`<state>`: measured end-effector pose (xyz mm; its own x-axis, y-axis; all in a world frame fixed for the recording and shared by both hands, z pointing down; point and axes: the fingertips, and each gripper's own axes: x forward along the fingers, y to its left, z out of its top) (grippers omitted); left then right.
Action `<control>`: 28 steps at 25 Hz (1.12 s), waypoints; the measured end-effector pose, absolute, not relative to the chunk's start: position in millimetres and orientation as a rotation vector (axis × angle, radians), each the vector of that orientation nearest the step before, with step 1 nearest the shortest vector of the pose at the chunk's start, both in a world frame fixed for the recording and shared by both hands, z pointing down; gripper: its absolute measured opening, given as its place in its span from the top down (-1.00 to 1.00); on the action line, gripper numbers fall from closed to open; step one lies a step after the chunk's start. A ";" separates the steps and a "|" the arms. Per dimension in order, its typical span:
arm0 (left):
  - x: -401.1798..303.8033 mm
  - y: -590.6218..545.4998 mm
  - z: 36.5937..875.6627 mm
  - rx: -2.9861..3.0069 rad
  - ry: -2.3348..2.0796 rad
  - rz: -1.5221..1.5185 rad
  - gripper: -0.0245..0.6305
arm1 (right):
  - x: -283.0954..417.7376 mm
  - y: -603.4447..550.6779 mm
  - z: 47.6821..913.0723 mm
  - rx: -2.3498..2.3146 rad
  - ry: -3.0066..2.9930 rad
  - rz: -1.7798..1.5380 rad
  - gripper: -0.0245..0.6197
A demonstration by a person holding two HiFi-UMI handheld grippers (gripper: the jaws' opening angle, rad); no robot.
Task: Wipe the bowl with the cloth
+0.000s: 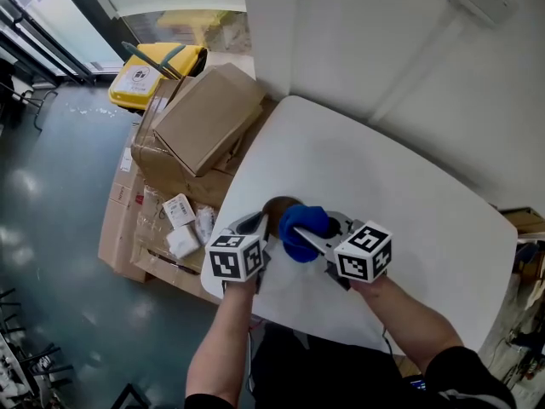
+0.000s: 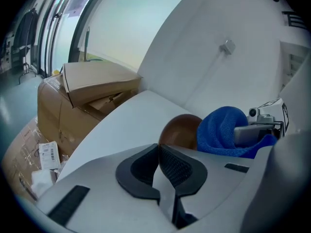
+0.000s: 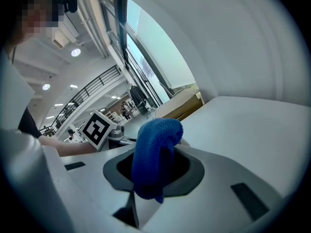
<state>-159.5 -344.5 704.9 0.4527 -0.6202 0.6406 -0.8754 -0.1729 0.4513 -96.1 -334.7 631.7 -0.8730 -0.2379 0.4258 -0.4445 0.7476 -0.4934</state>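
A small brown bowl point(image 1: 274, 208) sits near the front left of the white table point(image 1: 409, 203). My left gripper point(image 1: 260, 224) reaches it from the near side. In the left gripper view the jaws point(image 2: 158, 149) are pressed together right at the bowl's point(image 2: 179, 130) near edge, gripping its rim. My right gripper point(image 1: 311, 237) is shut on a bunched blue cloth point(image 1: 302, 227), which rests against the right side of the bowl and hides part of it. The cloth point(image 3: 155, 149) hangs over that gripper's jaws point(image 3: 154, 166) and fills the gap between them. The cloth point(image 2: 223, 130) also shows beside the bowl.
Cardboard boxes point(image 1: 204, 118) are stacked against the table's left edge, with a yellow sign point(image 1: 153, 71) behind them and white packets point(image 1: 183, 224) lower down. A white wall point(image 1: 383, 32) runs along the far side of the table. The table's front edge is just under my hands.
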 end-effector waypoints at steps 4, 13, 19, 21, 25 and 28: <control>-153.8 -338.9 692.3 1.913 -1.259 0.437 0.87 | -88.5 -329.3 626.7 0.570 -2.602 0.871 0.67; -150.2 -311.5 617.7 1.916 -1.352 0.365 0.87 | -62.3 -313.2 568.1 0.645 -2.639 0.868 0.67; -138.9 -273.0 532.7 2.007 -1.469 0.360 0.87 | -53.0 -289.7 500.7 0.664 -2.744 0.761 0.67; -133.9 -260.9 508.5 2.043 -1.486 0.349 0.87 | -52.1 -276.8 479.0 0.660 -2.785 0.710 0.67; -124.5 -241.8 464.9 2.119 -1.515 0.306 0.87 | -46.7 -254.1 442.7 0.676 -2.843 0.601 0.67; -116.6 -234.4 437.9 2.183 -1.547 0.290 0.87 | -43.7 -244.6 416.9 0.708 -2.874 0.508 0.67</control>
